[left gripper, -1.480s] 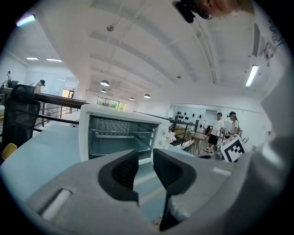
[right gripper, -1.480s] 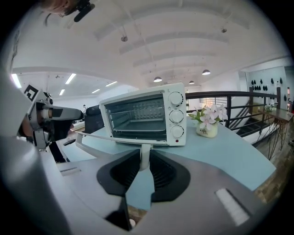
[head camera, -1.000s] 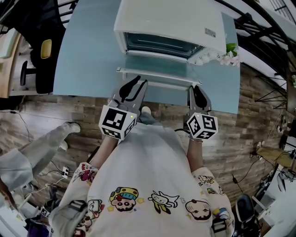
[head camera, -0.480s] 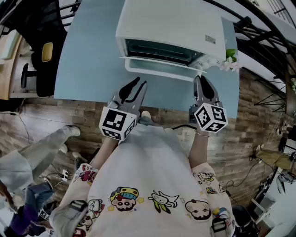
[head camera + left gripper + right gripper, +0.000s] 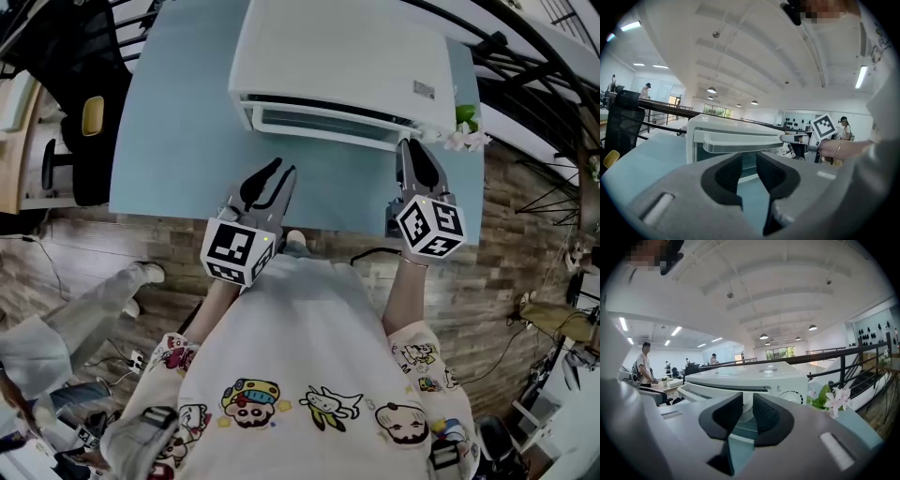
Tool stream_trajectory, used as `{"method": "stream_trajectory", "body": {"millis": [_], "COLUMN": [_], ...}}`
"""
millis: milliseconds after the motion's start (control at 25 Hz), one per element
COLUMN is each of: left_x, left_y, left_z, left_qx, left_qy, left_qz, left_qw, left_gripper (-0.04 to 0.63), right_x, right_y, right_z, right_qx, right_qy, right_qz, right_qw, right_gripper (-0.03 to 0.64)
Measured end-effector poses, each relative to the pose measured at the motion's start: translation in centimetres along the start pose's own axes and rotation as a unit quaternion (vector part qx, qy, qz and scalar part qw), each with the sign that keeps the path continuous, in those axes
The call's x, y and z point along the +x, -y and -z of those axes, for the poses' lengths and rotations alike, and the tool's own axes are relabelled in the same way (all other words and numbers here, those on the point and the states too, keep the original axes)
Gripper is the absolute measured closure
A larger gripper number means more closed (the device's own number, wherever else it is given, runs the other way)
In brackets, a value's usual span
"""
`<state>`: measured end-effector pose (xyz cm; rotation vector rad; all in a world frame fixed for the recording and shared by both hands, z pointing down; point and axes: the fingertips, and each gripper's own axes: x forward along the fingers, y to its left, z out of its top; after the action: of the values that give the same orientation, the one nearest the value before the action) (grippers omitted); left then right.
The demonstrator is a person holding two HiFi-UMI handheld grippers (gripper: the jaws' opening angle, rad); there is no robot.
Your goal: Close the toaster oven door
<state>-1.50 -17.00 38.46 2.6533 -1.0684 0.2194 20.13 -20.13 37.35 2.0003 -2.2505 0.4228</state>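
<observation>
Toaster oven (image 5: pixel 337 56) on the desk (image 5: pixel 178 122), door (image 5: pixel 319 125) nearly closed; right claw (image 5: pixel 411 147), jaws apart and empty, at the door's right end; left claw (image 5: pixel 284 169), jaws likewise apart, over the desk edge.

White toaster oven (image 5: pixel 337 56), blue table (image 5: pixel 178 112)
</observation>
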Motion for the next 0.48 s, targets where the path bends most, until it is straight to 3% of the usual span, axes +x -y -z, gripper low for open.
{"method": "stream_trajectory", "body": {"millis": [480], "left_x": [1.7], "left_y": [-1.0], "left_z": [-0.6], "left_qx": [-0.003], "left_qy": [-0.002], "left_qz": [0.002], "left_qw": [1.0000], "left_gripper": [0.499], "right_x": [1.5], "right_y": [0.6], "right_z": [-1.2], "right_qx": [-0.009], "right_qy": [0.008], "right_qz": [0.004], "right_qw": [1.000], "right_gripper": [0.537]}}
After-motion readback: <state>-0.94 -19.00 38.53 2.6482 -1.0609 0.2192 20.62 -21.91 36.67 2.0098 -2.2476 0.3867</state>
